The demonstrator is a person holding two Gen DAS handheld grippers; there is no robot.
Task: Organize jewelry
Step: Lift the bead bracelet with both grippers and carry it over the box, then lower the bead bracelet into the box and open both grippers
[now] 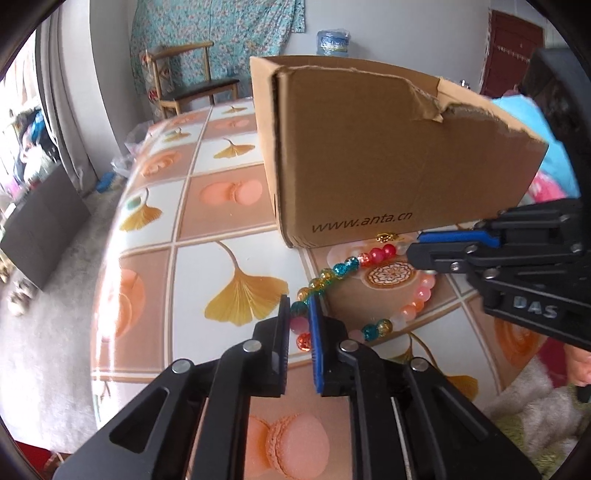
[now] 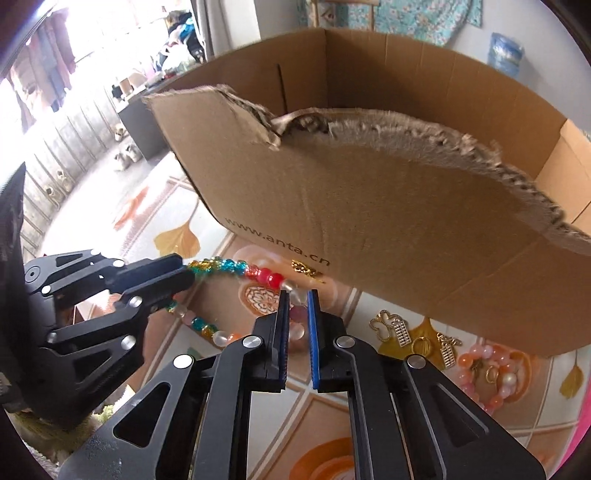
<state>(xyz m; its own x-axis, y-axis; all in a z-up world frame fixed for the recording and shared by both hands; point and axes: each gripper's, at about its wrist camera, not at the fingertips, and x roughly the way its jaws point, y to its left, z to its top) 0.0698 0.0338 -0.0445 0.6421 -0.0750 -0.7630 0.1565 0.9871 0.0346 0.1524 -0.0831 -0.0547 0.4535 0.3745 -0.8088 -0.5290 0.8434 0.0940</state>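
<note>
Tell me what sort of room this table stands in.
Most likely a lived-in home room: a wooden chair before a floral cloth on the wall, a patterned tablecloth, and clothes hanging by a bright window.

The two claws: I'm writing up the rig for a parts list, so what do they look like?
Both match. The left claw and right claw are black, angular linkage frames with cut-out slots and round silver pivot pins. Each has two flat, narrow fingers: one pad is blue and ribbed, the other dark. Raised letters reading "DAS" show on the right claw's body in the left wrist view. No cables or sleeves show.

Patterned tablecloth point(image 1: 207, 229) under box point(image 1: 369, 155), bracelets point(image 2: 487, 373), charms point(image 2: 399, 328)
</note>
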